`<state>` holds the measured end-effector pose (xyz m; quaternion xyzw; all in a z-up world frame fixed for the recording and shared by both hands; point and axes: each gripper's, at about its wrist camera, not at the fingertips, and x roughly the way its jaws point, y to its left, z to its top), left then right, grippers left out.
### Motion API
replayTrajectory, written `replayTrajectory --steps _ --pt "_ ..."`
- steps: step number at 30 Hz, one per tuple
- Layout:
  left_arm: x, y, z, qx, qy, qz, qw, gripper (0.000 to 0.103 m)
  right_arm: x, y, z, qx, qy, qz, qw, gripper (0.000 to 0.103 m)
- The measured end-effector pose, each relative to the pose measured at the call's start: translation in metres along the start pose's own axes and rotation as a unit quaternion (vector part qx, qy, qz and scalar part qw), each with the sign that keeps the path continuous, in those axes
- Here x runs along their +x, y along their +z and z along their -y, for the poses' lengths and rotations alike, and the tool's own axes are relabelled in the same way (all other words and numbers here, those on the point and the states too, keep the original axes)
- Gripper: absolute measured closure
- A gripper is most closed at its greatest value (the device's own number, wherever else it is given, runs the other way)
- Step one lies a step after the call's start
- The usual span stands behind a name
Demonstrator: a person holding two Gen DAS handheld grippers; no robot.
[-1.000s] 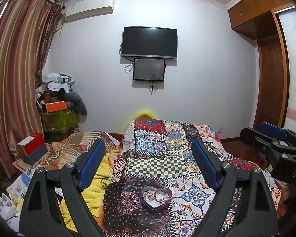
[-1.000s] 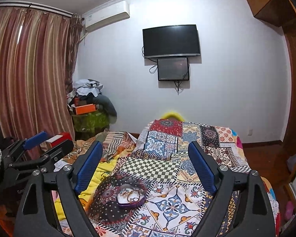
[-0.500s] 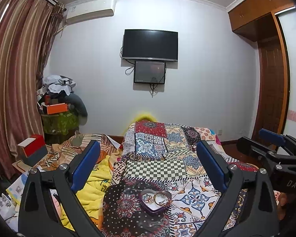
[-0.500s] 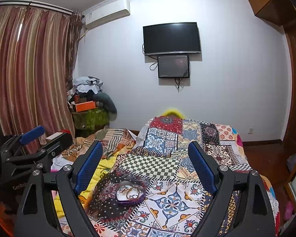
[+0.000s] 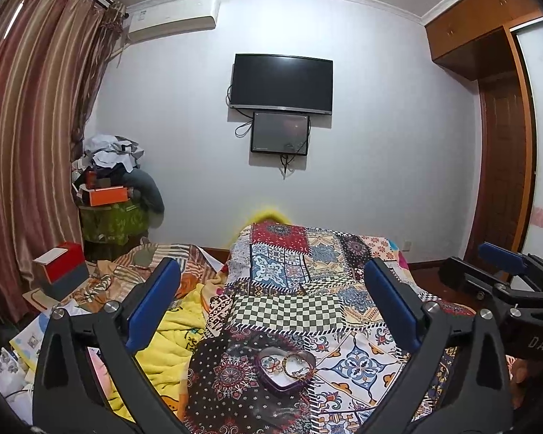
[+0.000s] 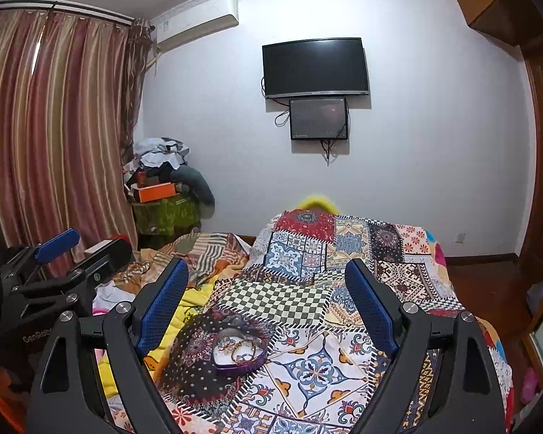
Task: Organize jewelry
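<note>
A purple heart-shaped tin (image 5: 285, 371) lies open on the patchwork bedspread (image 5: 307, 278), with bracelets and rings (image 5: 293, 361) inside. It also shows in the right wrist view (image 6: 239, 351). My left gripper (image 5: 271, 282) is open and empty, raised above and behind the tin. My right gripper (image 6: 266, 278) is open and empty, also held above the bed. Each gripper shows in the other's view: the right one (image 5: 503, 275) at the right edge, the left one (image 6: 65, 253) at the left edge.
A yellow blanket (image 5: 170, 340) and striped cloth lie left of the tin. A red and grey box (image 5: 59, 269) and a cluttered stand with an orange box (image 5: 106, 195) are at the left by the curtains. A TV (image 5: 282, 83) hangs on the far wall.
Both cameras have lifted slightly and the tin sits lower in the frames. The left gripper's fingers have spread a little wider. Nothing was picked up.
</note>
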<state>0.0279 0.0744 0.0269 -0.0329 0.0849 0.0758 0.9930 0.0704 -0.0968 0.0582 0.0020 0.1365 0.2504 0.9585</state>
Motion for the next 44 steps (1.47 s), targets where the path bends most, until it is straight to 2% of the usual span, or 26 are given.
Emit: replayTrajectory --steps 6,16,44 --pt "0.002 -0.001 0.002 -0.001 0.003 -0.003 1.0000 0.001 0.000 0.000 0.000 0.001 0.000 0.000 1.000 0.017" --pt "0.006 -0.001 0.002 0.001 -0.022 -0.022 0.9995 0.001 0.001 -0.002 0.001 0.003 -0.001 -0.003 1.000 0.017" --pt "0.011 -0.003 -0.005 -0.013 -0.022 -0.037 0.9990 0.001 0.009 -0.004 -0.001 0.006 -0.005 -0.015 1.000 0.017"
